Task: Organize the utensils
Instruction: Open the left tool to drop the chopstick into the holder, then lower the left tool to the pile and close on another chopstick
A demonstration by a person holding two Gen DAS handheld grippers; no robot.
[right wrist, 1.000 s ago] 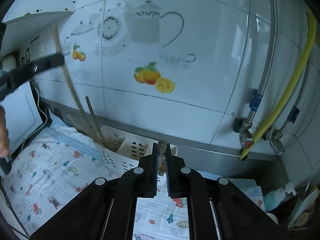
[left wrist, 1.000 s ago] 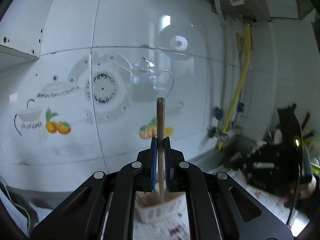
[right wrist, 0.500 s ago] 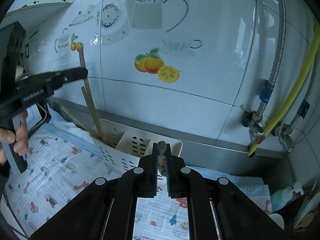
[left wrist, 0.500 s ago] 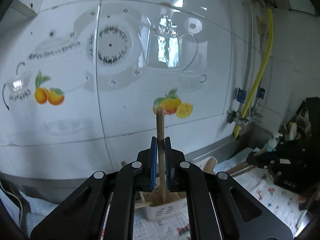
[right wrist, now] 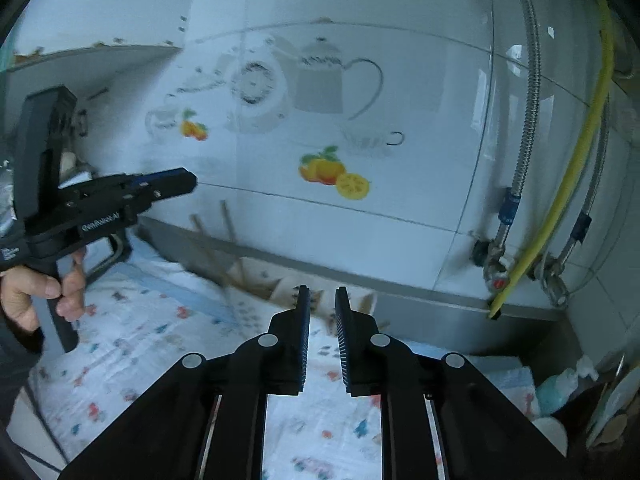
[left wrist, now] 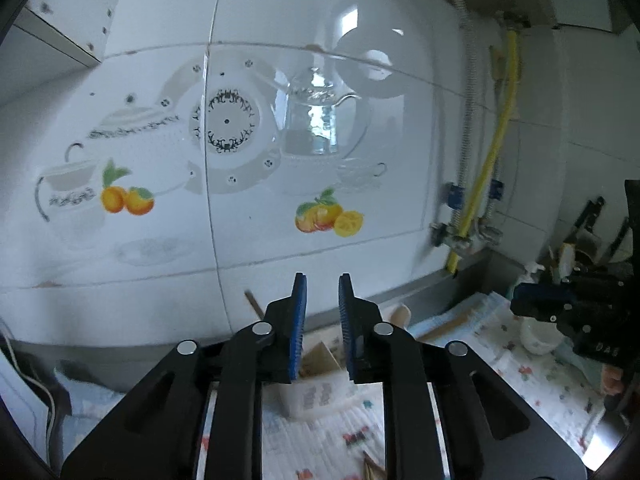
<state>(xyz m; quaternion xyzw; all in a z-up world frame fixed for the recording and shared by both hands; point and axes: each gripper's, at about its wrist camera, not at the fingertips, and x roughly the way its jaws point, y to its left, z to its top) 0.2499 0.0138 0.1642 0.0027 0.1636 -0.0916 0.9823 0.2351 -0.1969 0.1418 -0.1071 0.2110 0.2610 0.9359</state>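
A white slotted utensil basket [left wrist: 316, 394] stands on the patterned cloth against the tiled wall, with wooden utensils in it; one wooden stick [left wrist: 253, 303] pokes up at its left. My left gripper [left wrist: 322, 286] is open and empty above the basket. In the right wrist view the basket [right wrist: 260, 280] is blurred, with wooden sticks [right wrist: 229, 220] leaning out of it. My right gripper [right wrist: 321, 298] is open and empty just in front of the basket. The left gripper [right wrist: 176, 184] shows at the left there, held by a hand.
A tiled wall with fruit and teapot decals rises behind. A yellow hose [right wrist: 576, 160] and metal pipes with valves [right wrist: 496, 268] hang at the right. A wooden spoon [left wrist: 400, 314] lies by the basket. A soap bottle [right wrist: 560, 384] and dishes sit far right.
Both grippers opened and let go of their wooden utensils, which now stand in the basket. The left gripper pulled back and up from the basket.
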